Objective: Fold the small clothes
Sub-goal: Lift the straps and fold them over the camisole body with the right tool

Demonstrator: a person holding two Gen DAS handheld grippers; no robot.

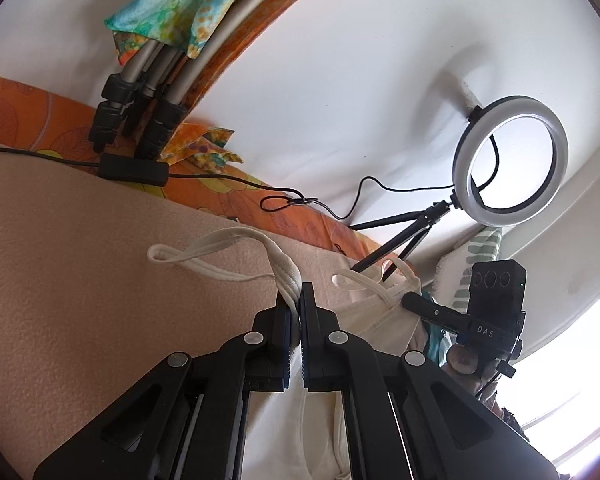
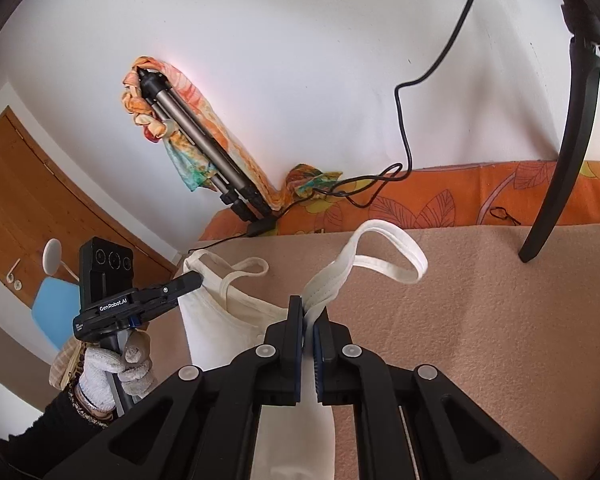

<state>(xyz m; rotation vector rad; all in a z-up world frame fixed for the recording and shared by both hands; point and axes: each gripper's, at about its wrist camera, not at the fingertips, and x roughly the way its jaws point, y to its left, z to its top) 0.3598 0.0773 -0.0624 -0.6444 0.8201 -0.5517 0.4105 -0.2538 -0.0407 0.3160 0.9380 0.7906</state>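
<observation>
Left wrist view, nearest first: the left gripper (image 1: 296,304) has its jaws nearly together, pinching the base of one wide shoulder strap (image 1: 216,246) of a cream tank top (image 1: 374,320). The strap loops away from the fingertips to the left, lying on the peach blanket (image 1: 80,280). The garment's body runs back under the gripper toward the camera, so its long axis follows the fingers, with the straps at the far end. To the right, the right gripper (image 1: 410,300) reaches in from the side and meets the top's other strap. Beyond them stand a ring light (image 1: 510,160) on a small black tripod, a black cable (image 1: 228,180) and folded silver tripod legs (image 1: 152,80) against the white wall.

In the right wrist view, the right gripper (image 2: 308,316) is clamped narrowly on its strap (image 2: 384,252), which arches up and right. The cream body hangs below and to the left, where the left gripper (image 2: 194,278) touches the top's far corner, held by a gloved hand (image 2: 120,364).
</observation>
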